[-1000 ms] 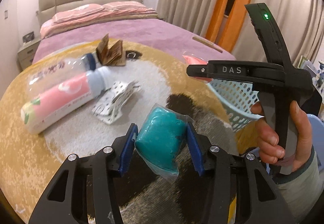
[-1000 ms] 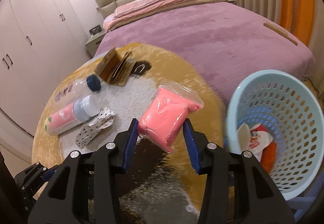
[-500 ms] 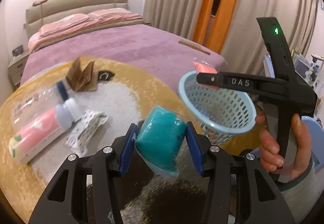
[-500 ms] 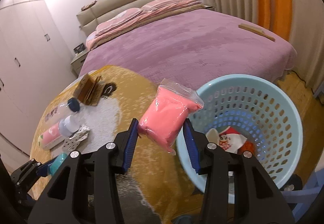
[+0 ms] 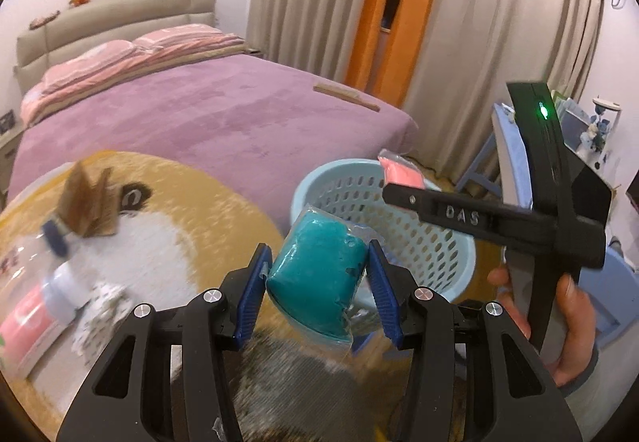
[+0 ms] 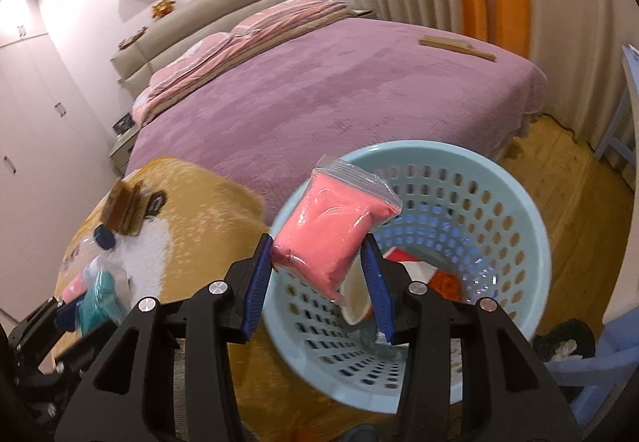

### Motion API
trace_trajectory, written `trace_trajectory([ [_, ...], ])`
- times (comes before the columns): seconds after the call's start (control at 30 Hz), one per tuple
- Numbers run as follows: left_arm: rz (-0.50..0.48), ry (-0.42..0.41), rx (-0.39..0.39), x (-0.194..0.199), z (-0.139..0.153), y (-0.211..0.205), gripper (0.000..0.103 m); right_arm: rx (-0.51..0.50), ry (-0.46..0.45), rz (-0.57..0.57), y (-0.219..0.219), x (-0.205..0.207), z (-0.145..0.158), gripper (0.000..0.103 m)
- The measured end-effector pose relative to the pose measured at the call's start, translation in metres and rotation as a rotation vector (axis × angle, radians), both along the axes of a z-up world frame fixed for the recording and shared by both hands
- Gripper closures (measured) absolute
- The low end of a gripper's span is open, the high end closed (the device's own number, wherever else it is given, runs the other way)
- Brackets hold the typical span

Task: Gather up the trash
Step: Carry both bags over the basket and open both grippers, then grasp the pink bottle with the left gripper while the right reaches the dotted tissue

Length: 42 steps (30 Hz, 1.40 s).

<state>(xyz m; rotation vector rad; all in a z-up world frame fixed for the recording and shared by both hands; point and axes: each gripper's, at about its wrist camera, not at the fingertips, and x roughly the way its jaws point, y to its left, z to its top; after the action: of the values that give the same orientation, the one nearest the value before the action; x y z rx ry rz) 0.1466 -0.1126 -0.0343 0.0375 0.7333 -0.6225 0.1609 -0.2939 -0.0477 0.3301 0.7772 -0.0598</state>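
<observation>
Motion blur smears the bottles and crumpled paper lying on the rug, so their labels cannot be read; only "DAS" on the right gripper's body is legible. The left gripper clamps a bagged teal lump beside the blue basket. The right gripper pinches a bagged pink lump above the basket's rim, hiding part of the trash inside.

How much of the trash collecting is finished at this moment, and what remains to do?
Done: some wrappers already lie in the light blue basket. In hand: the right gripper holds a pink bag over the basket, and the left gripper holds a teal bag near it; neither is dropped yet. Left: the bottles, the perforated scrap and the brown cardboard on the rug.
</observation>
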Motion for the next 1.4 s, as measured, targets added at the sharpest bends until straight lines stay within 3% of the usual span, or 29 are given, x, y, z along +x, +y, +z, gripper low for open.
trace_trajectory([
  [0.43,-0.046,0.077,0.007,0.055,-0.016,-0.071,0.053,0.032,0.132,-0.146,-0.062,0.01,-0.037,0.06],
  [0.53,-0.034,0.079,-0.002,0.059,-0.017,-0.077,0.04,0.037,0.135,-0.155,-0.069,0.01,-0.037,0.052],
  [0.6,-0.004,0.068,-0.027,0.057,-0.015,-0.073,0.024,0.04,0.128,-0.167,-0.072,0.007,-0.036,0.043],
  [0.67,0.003,0.062,-0.05,0.054,-0.012,-0.069,0.02,0.036,0.113,-0.175,-0.073,0.003,-0.032,0.039],
  [1.03,0.052,0.049,-0.121,0.038,0.009,-0.026,0.019,0.042,0.065,-0.105,-0.048,-0.003,-0.009,0.039],
  [1.3,0.152,0.046,-0.15,0.02,0.008,0.028,0.019,0.015,0.021,0.004,0.002,-0.004,0.009,0.038],
  [1.4,0.206,0.044,-0.17,0.014,0.009,0.057,0.019,-0.037,0.003,0.06,0.031,-0.001,0.014,0.038],
])
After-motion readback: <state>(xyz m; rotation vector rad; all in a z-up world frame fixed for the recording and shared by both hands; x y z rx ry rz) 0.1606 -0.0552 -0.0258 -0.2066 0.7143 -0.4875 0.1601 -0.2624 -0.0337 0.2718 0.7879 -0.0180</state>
